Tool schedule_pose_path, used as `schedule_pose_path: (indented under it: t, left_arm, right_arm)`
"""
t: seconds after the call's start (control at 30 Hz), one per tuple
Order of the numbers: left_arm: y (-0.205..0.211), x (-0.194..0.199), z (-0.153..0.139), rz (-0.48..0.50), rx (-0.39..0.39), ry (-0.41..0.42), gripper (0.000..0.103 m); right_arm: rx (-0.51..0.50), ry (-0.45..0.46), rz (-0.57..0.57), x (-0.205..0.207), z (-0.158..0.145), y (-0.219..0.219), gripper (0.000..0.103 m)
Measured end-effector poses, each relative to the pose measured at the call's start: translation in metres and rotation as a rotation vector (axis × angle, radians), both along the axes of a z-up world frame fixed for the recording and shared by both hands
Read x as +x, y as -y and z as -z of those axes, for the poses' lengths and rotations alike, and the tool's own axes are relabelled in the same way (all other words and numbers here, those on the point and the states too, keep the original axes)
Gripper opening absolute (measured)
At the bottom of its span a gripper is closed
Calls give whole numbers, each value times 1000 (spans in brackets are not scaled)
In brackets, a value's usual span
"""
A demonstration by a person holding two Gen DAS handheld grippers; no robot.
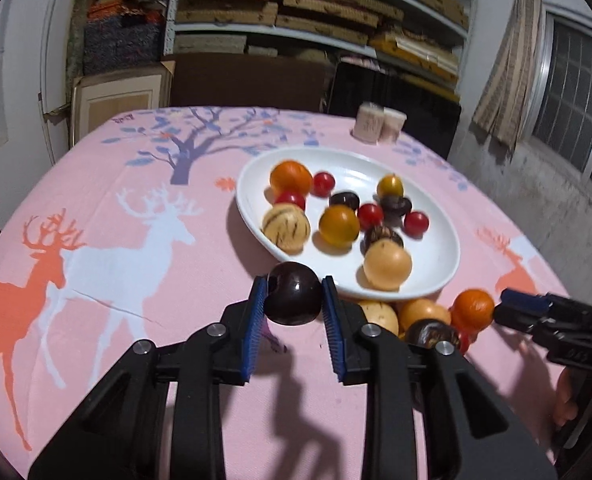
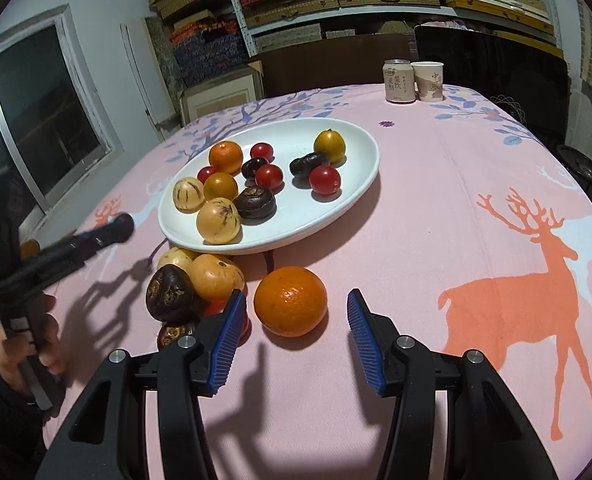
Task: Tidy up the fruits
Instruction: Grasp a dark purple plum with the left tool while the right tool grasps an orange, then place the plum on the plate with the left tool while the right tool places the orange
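Fruits (image 2: 200, 280) crowd the plate (image 2: 360, 184); left claw (image 1: 294, 300) grips plum (image 1: 292, 298), right claw (image 2: 294, 332) gapes.

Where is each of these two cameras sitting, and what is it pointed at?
Left wrist: rides the left tool, looking along its fingers at the dark fruit they clamp; the right tool shows at right.
Right wrist: rides the open right tool, facing the orange; the left hand shows.
Both show the white plate.

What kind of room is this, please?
Probably a storeroom used as a home workspace: metal shelves stacked with woven boxes, cardboard cartons by the wall, and a table with a deer-print cloth.
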State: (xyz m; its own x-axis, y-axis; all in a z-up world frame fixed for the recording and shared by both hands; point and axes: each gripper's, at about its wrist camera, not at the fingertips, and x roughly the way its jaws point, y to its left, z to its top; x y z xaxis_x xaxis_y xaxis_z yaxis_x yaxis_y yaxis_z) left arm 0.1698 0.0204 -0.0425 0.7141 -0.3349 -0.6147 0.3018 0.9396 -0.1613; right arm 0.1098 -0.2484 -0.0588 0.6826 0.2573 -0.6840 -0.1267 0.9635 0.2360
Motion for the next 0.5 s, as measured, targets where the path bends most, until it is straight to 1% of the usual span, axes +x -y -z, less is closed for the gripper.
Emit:
schedule_pose_path:
  t: [0.1, 0.2, 0.27, 0.4, 0.5]
  left_arm:
    - [0, 2, 1, 4, 2, -15, 27]
    - [2, 2, 3, 12, 12, -19, 27]
    - [3, 1, 3, 17, 19, -15, 27]
    - [5, 1, 5, 18, 32, -20, 27]
    - [4, 0, 4, 17, 22, -17, 27]
  right_arm:
    - [-34, -27, -11, 13, 3, -10, 53]
    - [-46, -71, -11, 26, 11, -16, 53]
    - [-46, -102, -5, 30, 18, -16, 46]
    - [-34, -81, 0, 24, 17, -13, 45]
    - [-16, -54, 8, 16, 11, -9, 45]
